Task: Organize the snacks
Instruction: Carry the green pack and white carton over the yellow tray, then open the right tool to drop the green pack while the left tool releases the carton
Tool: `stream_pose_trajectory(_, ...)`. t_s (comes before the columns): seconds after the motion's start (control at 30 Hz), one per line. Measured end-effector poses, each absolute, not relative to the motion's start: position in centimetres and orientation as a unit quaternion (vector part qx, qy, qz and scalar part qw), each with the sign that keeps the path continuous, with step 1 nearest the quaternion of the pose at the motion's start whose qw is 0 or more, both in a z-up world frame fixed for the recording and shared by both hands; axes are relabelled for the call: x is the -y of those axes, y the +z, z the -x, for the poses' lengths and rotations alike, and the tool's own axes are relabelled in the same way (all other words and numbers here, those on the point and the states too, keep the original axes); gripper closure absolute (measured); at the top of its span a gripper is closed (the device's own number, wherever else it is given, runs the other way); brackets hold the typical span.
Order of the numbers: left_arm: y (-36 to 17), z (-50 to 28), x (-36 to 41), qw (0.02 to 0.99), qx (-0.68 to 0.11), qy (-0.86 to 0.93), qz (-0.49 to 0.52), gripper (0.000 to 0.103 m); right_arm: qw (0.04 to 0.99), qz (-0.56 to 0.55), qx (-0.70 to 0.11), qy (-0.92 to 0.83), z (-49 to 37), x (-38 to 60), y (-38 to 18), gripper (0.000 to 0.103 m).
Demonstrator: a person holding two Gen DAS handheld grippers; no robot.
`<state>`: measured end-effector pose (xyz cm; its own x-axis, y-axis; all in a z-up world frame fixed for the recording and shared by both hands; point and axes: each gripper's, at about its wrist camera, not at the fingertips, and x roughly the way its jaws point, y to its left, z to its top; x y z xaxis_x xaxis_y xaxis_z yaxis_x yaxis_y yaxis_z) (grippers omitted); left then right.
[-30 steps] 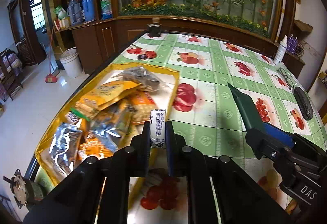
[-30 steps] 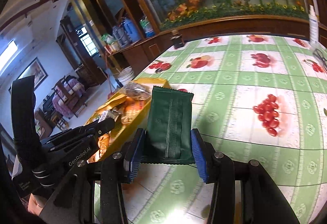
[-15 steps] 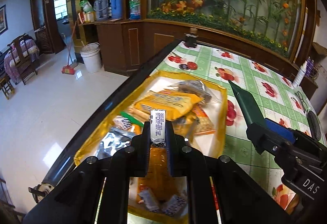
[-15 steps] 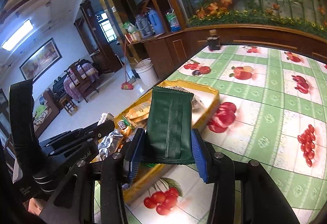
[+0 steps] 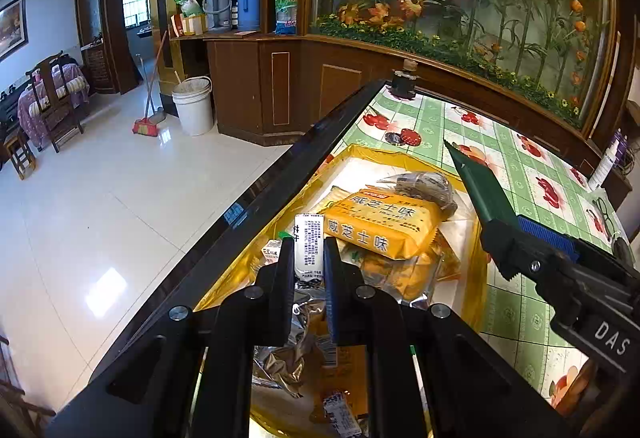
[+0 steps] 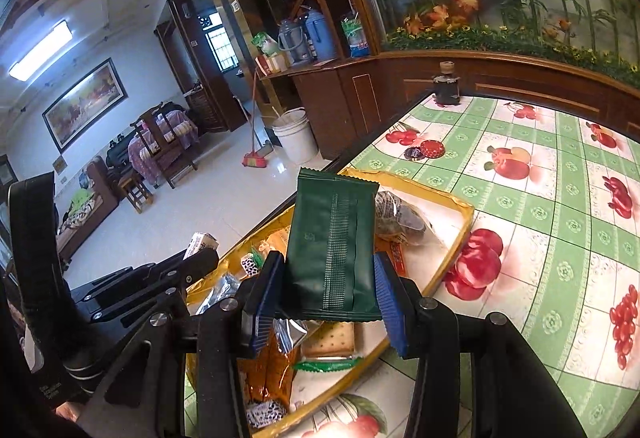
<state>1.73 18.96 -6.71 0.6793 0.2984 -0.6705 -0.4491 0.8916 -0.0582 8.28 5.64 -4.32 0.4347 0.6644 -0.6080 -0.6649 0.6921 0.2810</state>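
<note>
A yellow tray (image 5: 478,238) (image 6: 466,226) full of snack packets lies on the fruit-patterned table near its left edge. My left gripper (image 5: 307,258) is shut on a small white sachet (image 5: 308,244) and hangs over the tray's near half. My right gripper (image 6: 326,278) is shut on a dark green packet (image 6: 330,242), held upright above the tray; from the left wrist that green packet (image 5: 480,190) juts in from the right. In the tray an orange biscuit pack (image 5: 380,222) tops the pile, with a clear bag of dark snacks (image 5: 424,184) (image 6: 400,218) behind it.
The table's dark edge (image 5: 280,190) runs beside the tray, with tiled floor below. A dark bottle (image 6: 446,84) stands at the far corner, and two round lids (image 6: 424,150) lie beyond the tray. Glasses (image 5: 604,210) rest far right. A wooden cabinet and white bucket (image 5: 194,104) stand past the table.
Both grippers have carried their packets leftward from over the tablecloth to above the yellow tray. Their grips have not changed.
</note>
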Motion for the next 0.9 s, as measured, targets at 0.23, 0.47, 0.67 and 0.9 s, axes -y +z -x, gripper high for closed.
stream_pose_trajectory(0.23,-7.7,-3.0,-19.9,0.903,-0.365,0.194,0.12,0.092,0.843,0.006,-0.373,0.387,-10.4,-7.7,-4.9,0.057)
stream_pose_trajectory(0.47,-9.0,-4.9,-20.2,0.893,-0.392,0.176,0.131,0.092,0.835,0.021,-0.393,0.384,-11.9,-9.9,-6.1,0.057)
stream_pose_trajectory(0.67,-10.1,-5.8,-20.2,0.886,-0.411,0.172,0.131,0.092,0.834,0.034,-0.403,0.376,-12.8,-11.0,-7.1,0.057)
stream_pose_trajectory(0.9,-10.3,-5.5,-19.5,0.887,-0.412,0.181,0.107,0.092,0.827,0.024,-0.424,0.369,-14.3,-10.9,-8.9,0.057)
